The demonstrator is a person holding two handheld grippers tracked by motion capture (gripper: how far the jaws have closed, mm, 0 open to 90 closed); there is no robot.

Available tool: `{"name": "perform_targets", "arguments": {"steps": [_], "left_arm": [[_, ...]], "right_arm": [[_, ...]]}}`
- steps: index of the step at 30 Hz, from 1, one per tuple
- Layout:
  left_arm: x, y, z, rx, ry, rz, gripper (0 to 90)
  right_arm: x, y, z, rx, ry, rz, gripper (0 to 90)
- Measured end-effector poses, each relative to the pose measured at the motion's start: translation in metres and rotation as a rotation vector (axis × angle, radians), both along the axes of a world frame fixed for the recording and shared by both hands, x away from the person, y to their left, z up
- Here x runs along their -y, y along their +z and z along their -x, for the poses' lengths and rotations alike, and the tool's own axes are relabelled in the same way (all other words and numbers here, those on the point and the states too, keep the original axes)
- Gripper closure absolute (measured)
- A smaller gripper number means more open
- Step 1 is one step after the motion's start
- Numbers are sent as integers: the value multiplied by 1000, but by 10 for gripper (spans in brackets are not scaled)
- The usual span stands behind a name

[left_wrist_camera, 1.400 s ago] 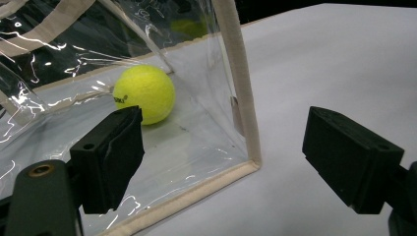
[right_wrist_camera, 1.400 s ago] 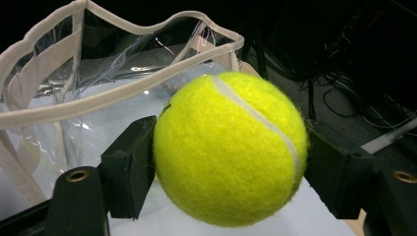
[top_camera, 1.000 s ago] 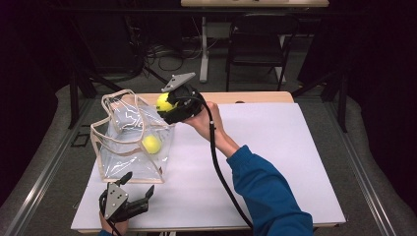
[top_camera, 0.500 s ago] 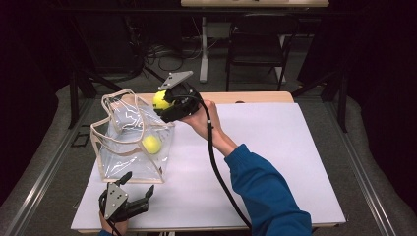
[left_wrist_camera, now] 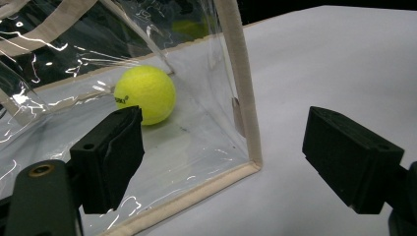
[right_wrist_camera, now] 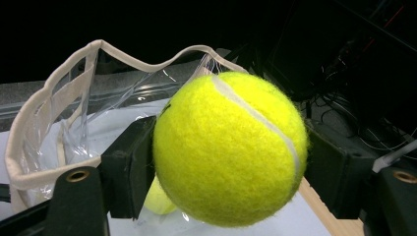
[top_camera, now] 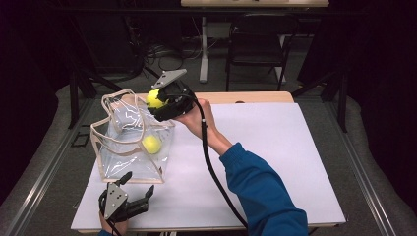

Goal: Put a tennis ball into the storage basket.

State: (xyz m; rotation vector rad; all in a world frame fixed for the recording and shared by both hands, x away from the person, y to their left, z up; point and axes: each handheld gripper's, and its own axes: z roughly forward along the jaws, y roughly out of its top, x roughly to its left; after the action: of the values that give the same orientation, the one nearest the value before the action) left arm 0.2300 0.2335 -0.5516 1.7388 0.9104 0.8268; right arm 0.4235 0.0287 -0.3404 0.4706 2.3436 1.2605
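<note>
Two tennis balls (top_camera: 155,98) (top_camera: 151,144), one clear bag (top_camera: 129,164), two claws (top_camera: 158,105) (top_camera: 136,192), one table (top_camera: 275,162).

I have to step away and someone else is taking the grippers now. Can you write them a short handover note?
Right gripper: shut on a tennis ball, held above the open top of the clear bag.
Left gripper: open, holding nothing, low on the table at the bag's near corner.
Done: one ball in the bag, resting on its floor.
Left: judging by this, lower the held ball into the bag and release.
</note>
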Motion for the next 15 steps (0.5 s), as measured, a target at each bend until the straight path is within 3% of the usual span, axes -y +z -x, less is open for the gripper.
{"name": "perform_targets", "arguments": {"steps": [15], "left_arm": [[0,0,0,0,0,3,160]], "right_arm": [[-4,0,-1,7,-3,-30,261]]}}
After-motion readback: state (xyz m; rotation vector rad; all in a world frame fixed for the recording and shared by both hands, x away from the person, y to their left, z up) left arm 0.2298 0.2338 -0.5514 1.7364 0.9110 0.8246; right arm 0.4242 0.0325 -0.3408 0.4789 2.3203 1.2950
